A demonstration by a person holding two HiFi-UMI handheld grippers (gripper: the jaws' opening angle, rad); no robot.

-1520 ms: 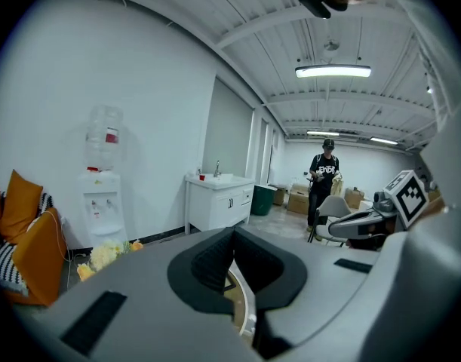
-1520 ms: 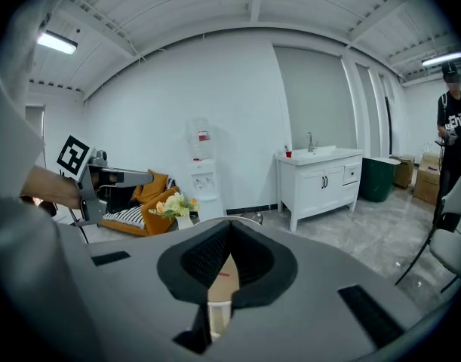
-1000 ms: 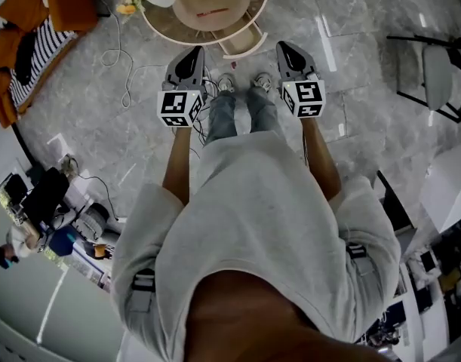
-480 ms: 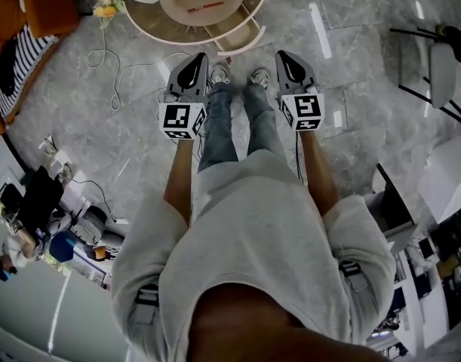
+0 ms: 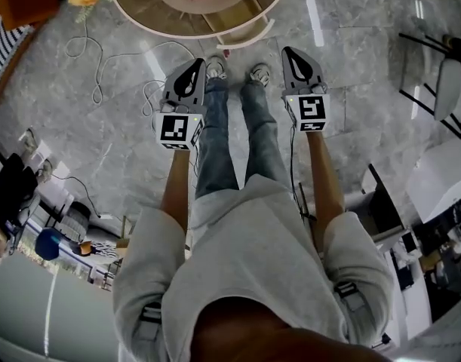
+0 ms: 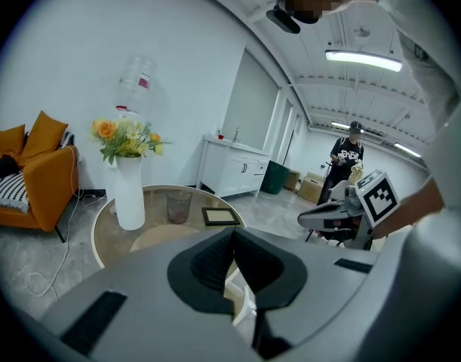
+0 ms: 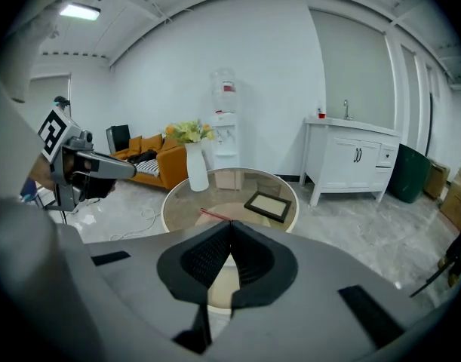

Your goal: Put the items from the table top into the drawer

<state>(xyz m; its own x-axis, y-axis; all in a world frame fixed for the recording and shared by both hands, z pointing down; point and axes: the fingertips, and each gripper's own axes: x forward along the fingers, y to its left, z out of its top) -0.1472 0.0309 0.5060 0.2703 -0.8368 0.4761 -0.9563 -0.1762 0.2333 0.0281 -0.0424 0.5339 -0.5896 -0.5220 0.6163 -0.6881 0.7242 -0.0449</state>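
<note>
Items for the drawer (image 5: 249, 36) lie on the round table (image 5: 147, 19), well ahead of both grippers and touched by neither. In the right gripper view we see a red stick (image 7: 215, 216) close to the table's near edge, a dark frame (image 7: 269, 206) lying flat toward its right edge, a white vase (image 7: 196, 168) of flowers at its left edge, and a cup (image 7: 228, 179) toward the far edge. The drawer stands pulled out from under the near edge, toward our shoes (image 5: 215, 68); whether anything lies in it we cannot tell.

From above, our left gripper (image 5: 196, 62) and right gripper (image 5: 289, 51) hang side by side over the grey floor (image 5: 351, 74), short of the table, one on either side of our legs. Both point forward and down toward the near edge, and the drawer front sits between their two lines. A strip of floor separates the fingertips from the drawer.

A cable (image 5: 102, 59) loops over the floor just left of the left gripper and runs under the table's left edge. A chair (image 5: 441, 74) stands well off to the right, with floor between it and the right gripper.

On the left gripper, the fingers are pressed together at the tips with nothing between them. The right gripper's fingers are likewise closed tip to tip on nothing.
</note>
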